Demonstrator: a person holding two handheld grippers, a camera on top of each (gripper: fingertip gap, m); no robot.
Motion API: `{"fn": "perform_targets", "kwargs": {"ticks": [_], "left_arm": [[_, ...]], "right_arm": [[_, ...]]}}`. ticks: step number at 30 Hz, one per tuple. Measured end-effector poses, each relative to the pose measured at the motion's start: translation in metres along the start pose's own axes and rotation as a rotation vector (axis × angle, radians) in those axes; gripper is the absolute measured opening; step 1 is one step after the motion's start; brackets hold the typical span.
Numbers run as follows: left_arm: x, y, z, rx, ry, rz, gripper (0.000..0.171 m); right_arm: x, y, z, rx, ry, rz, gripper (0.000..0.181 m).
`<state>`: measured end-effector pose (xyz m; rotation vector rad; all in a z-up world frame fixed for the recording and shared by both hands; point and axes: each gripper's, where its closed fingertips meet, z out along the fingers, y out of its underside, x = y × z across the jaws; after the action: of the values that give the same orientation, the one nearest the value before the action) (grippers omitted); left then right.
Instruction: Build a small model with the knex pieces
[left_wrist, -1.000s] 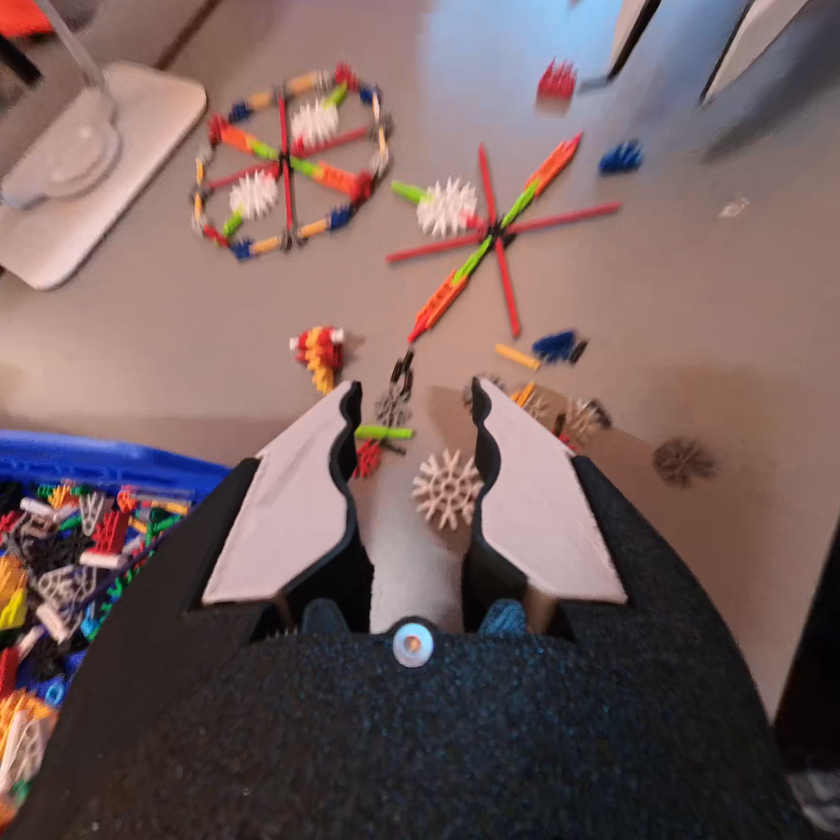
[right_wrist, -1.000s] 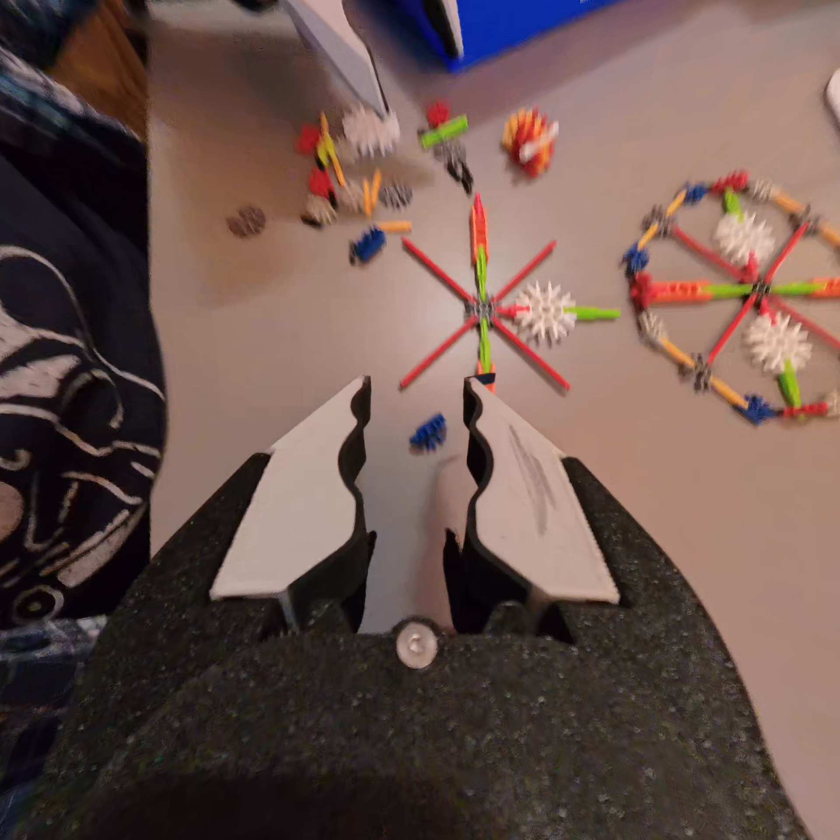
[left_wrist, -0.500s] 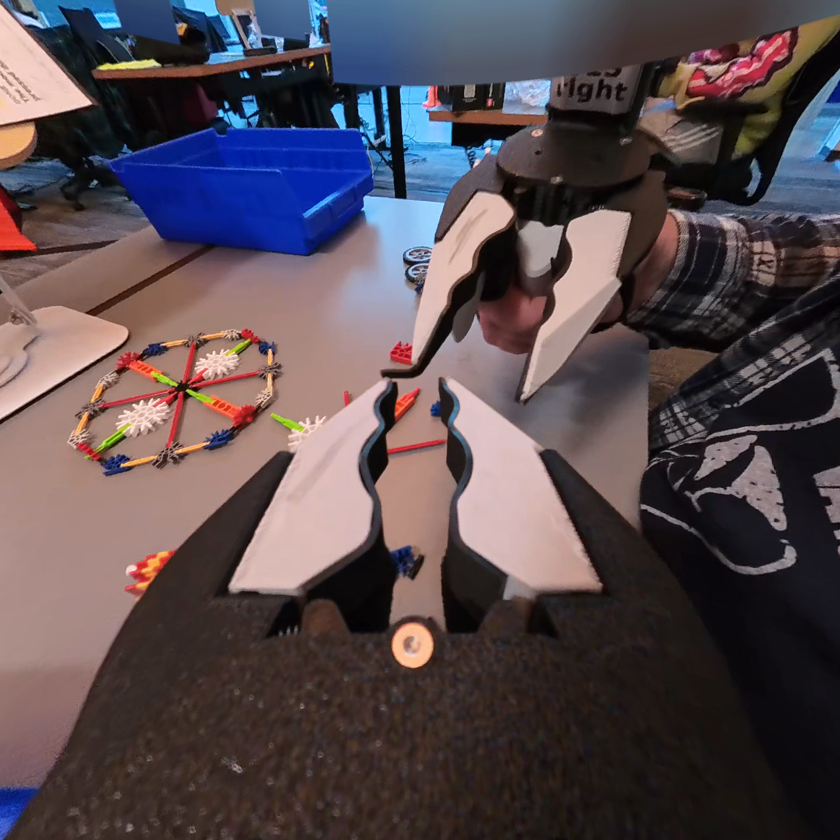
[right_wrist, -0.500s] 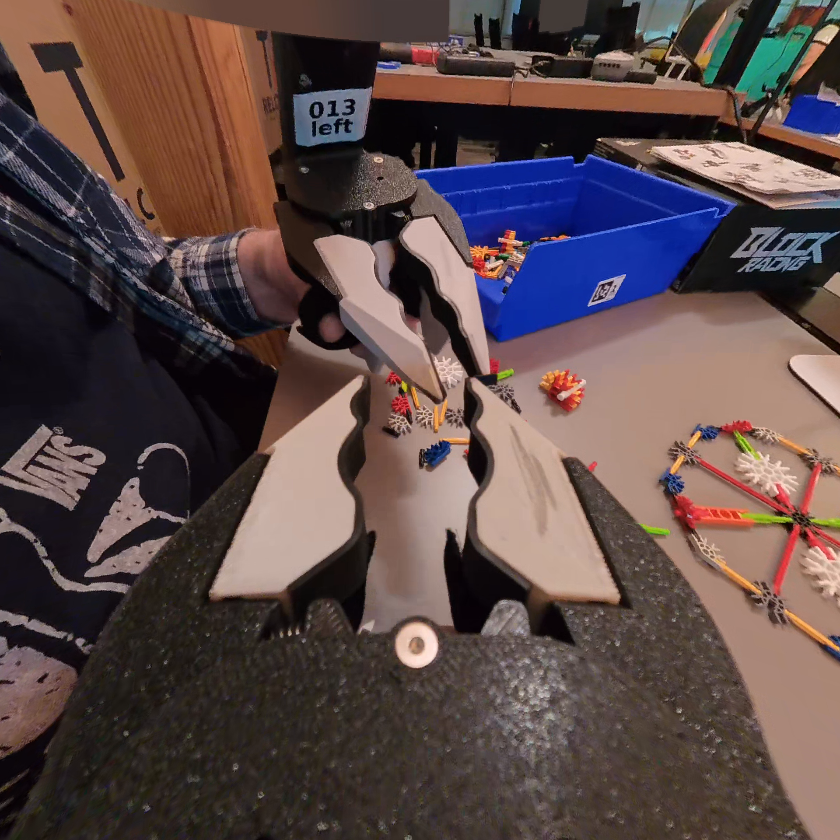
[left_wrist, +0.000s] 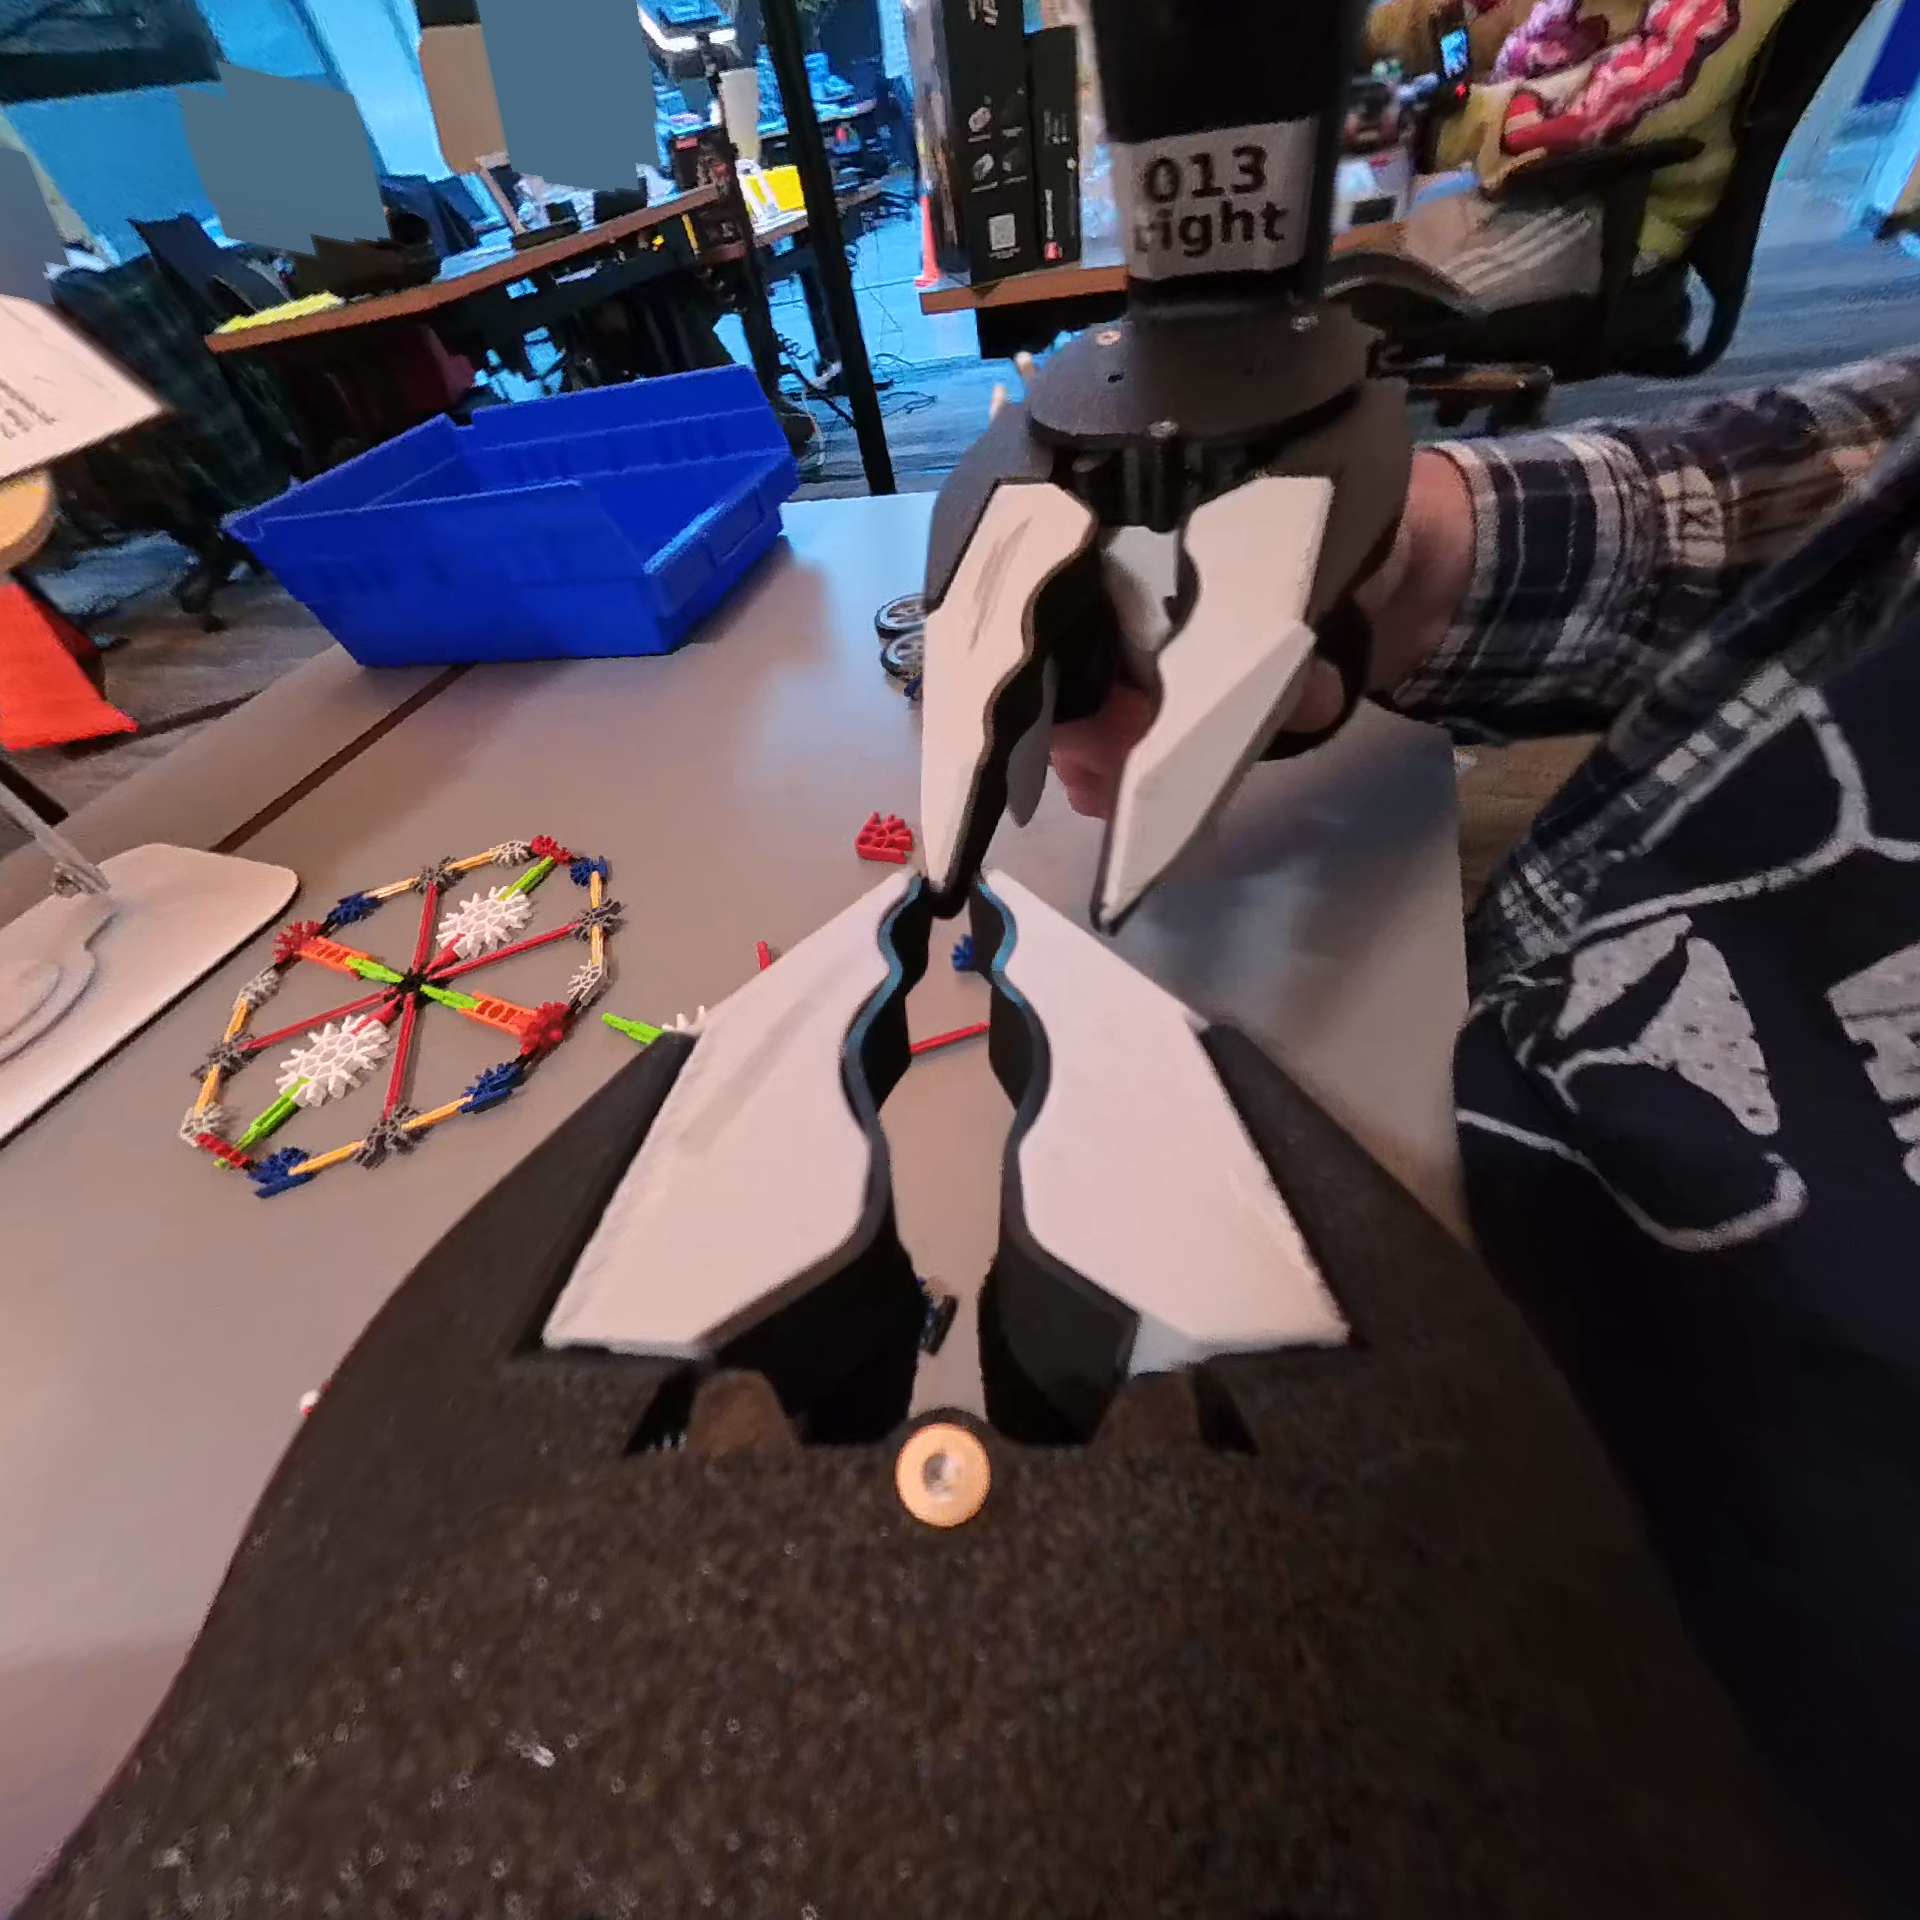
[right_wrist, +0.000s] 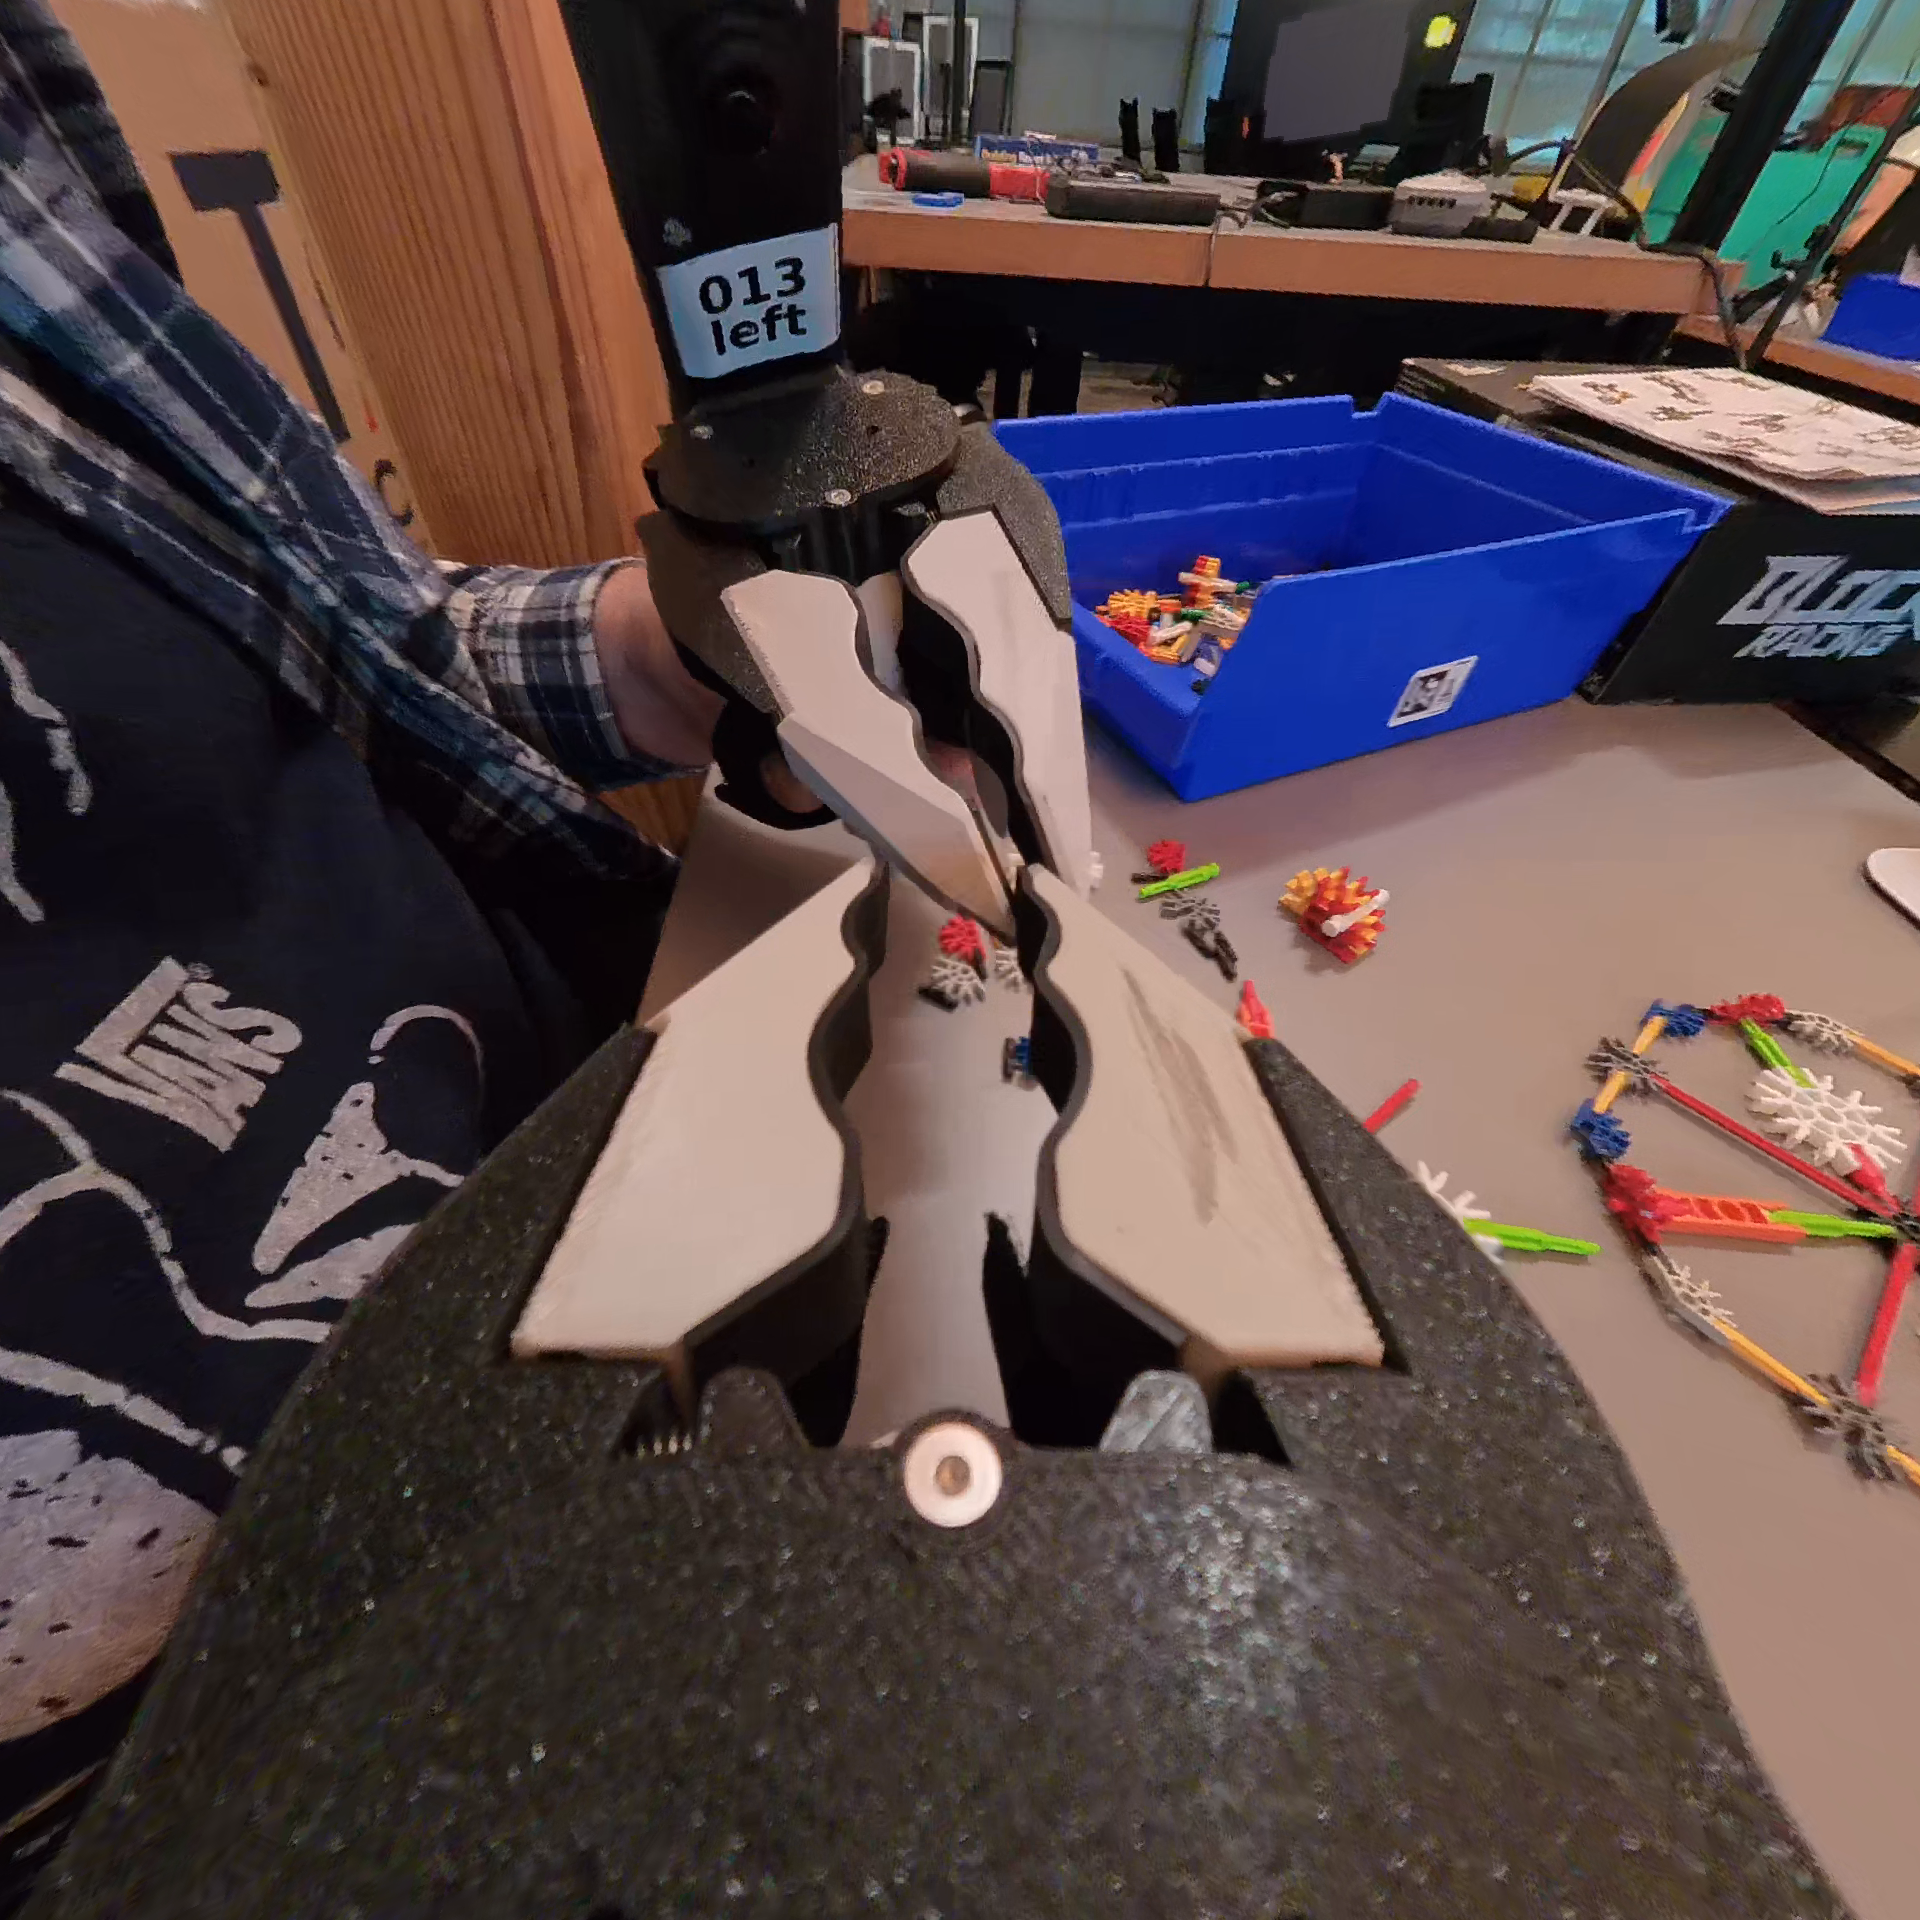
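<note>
On the tabletop (left_wrist: 727, 748), L to R: 1 rod-and-connector wheel (left_wrist: 405, 1003) w/ 2 white snowflake connectors, 1 blue bin (left_wrist: 520, 561), 1 loose red connector (left_wrist: 885, 837). Left tongs (left_wrist: 948, 906) nearly closed round a fingertip of the right tongs (left_wrist: 1023, 902); can't tell if pinching. Right tongs spread, empty. Pieces prob. light, stiff, slick plastic; grip rods mid-length.

Grainy matt black gripper (left_wrist: 945, 899) body, smooth pale fingers (left_wrist: 748, 1132), glossy blue plastic bin (left_wrist: 540, 540), satin grey table (left_wrist: 727, 727).
</note>
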<state>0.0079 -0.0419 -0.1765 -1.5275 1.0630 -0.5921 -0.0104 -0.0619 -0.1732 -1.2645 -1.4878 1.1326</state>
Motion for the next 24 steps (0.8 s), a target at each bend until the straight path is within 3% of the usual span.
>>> {"fn": "perform_targets", "kwargs": {"ticks": [5,18,24], "left_arm": [[0.025,-0.009,-0.013,0.069,0.123,0.005,0.004],[0.037,-0.005,-0.037,0.104,0.202,-0.048,0.004],[0.027,0.008,-0.049,0.054,0.165,-0.025,0.006]], "right_arm": [[-0.022,-0.007,-0.002,0.077,-0.107,0.025,0.011],[-0.044,-0.012,0.013,0.069,-0.242,-0.014,0.007],[-0.041,-0.008,0.028,0.04,-0.194,-0.055,0.009]]}}
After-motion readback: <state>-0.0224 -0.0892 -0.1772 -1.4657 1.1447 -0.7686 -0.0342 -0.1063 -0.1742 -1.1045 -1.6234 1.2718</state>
